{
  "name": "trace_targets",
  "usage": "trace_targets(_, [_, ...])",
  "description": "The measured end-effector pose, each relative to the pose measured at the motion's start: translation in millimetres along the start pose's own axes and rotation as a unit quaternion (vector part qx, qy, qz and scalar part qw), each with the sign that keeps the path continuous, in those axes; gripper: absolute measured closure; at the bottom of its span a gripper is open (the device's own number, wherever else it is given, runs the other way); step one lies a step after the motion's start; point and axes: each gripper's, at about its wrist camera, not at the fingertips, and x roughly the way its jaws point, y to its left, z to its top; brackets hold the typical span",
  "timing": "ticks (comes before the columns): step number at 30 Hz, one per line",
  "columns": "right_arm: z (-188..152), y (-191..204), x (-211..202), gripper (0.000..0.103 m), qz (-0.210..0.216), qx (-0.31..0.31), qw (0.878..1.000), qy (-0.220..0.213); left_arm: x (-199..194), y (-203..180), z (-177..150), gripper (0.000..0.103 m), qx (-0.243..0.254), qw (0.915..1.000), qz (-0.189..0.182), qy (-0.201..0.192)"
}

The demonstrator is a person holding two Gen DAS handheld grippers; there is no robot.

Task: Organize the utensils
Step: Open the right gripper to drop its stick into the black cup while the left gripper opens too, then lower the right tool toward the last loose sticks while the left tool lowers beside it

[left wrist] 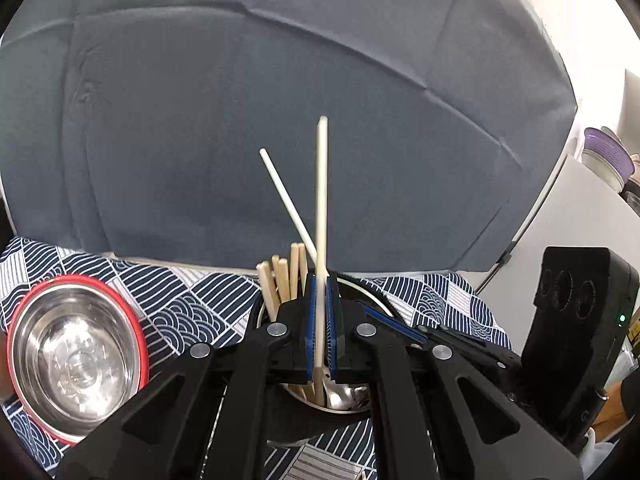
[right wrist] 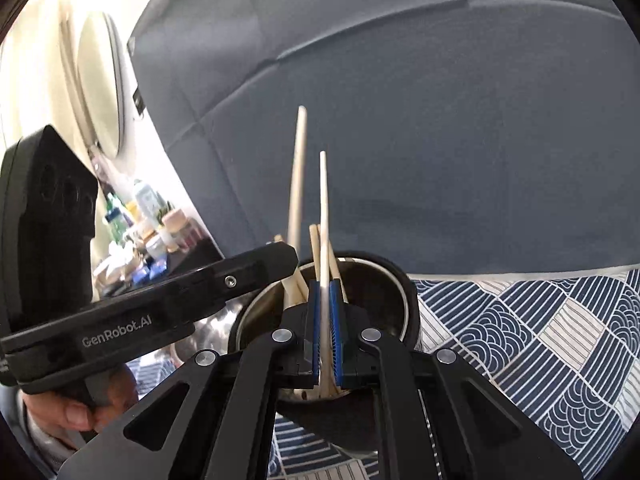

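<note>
Grippers: one chopstick each

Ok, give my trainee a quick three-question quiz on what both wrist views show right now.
1. True or false: the left tool is shut on a pale chopstick.
2. What does the right tool hold? A) a spoon B) a pale chopstick C) nothing
3. Which container sits on the patterned cloth, left of the metal pot holding the wooden chopsticks?

Key: 1 true; 2 B; 3 the red-rimmed steel bowl.
</note>
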Motion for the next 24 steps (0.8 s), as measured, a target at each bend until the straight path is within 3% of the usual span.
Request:
trace_targets(4, [-1,5,0,0.098,-0.010,-0.020,1.000,0.007,-4,1,-4,0.098,0.007,1.0000,0.006,0.003])
trace_targets(9, [2,12,-2,0.094,-0.030,-0.043,0.999,0.011,-16,3,0,0.085,0.005,0.9998,0.016,-0.006])
trace_targets(13, [3,12,-9,0.067,-0.044,-0.041,0.998,0.010,-27,7,4,0.077,0.000,0.9996,0.023,-0.015])
trace_targets(15, [3,12,-14,0.067,-0.047,-0.044,0.998,0.005,-32,11,6,0.075,-0.005,0.9994,0.029,-0.017])
trace_targets(21, [11,11,-34,0.053,-0.069,-0.040,0.997,-0.010,-49,25,8,0.069,-0.025,0.9986,0.043,-0.019])
trace_targets(22, [12,10,-36,0.051,-0.073,-0.037,0.997,-0.009,-51,26,8,0.066,-0.027,0.9984,0.047,-0.019])
trace_targets(24, [14,9,-41,0.041,-0.082,-0.031,0.996,-0.009,-55,28,8,0.050,-0.034,0.9978,0.054,-0.017])
